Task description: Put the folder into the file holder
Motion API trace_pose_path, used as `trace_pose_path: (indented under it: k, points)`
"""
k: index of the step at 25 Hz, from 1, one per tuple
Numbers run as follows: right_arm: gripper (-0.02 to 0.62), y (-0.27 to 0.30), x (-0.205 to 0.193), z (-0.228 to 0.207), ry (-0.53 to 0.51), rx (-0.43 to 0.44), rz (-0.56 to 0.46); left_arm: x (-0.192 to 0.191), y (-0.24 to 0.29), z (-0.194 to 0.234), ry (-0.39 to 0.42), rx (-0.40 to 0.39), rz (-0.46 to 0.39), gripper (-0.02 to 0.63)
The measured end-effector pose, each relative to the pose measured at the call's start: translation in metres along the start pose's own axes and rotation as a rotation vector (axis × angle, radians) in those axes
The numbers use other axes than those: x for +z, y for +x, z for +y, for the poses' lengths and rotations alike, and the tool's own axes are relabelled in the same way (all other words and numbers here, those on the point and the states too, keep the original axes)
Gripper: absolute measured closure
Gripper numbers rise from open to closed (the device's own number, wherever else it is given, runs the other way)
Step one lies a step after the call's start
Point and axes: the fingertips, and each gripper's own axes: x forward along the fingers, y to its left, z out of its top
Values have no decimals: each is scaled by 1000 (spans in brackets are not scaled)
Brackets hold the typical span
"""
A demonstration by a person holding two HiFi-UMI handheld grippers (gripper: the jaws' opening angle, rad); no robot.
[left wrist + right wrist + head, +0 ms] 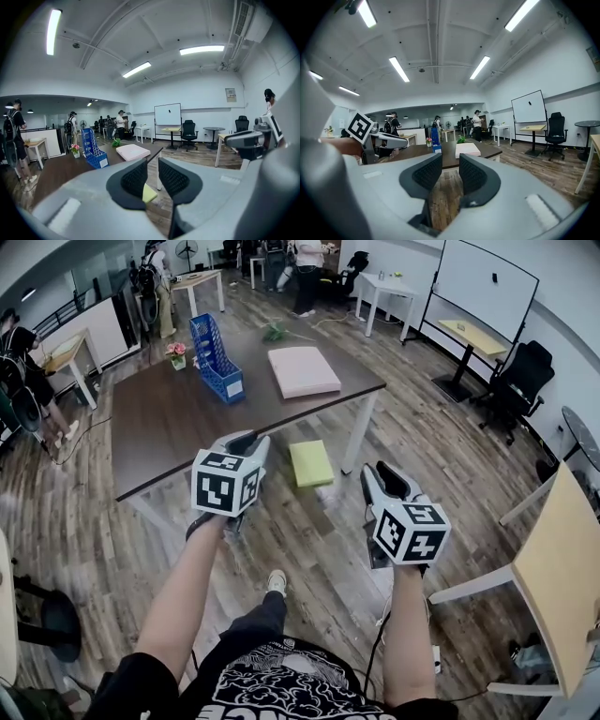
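Table of dark brown wood on white legs carries the task's things. A flat, pale pink folder lies on its far right part, close to the right edge. A blue plastic file holder with slotted sides stands upright to the left of the folder, clearly apart from it and with bare wood between them. Just left of the file holder is a small pot of pink flowers.

The left tool is held out in the air at the table's near edge. Its two black ribbed pads are a narrow gap apart with nothing between them. The right tool is held over the wooden floor, short of the table and to the right of its near right leg. Its pads are likewise slightly parted and grip nothing. Neither tool touches the folder or the file holder.

A yellow-green square pad sits below the tabletop, beside that near right leg. Several people stand among white desks at the far end of the room.
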Motion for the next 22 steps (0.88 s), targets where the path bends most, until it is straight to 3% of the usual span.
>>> trace_pose_path:
  k: [22]
  points:
    - [351, 221, 37, -15, 0, 67, 86, 19, 159, 161, -79, 11, 58, 408]
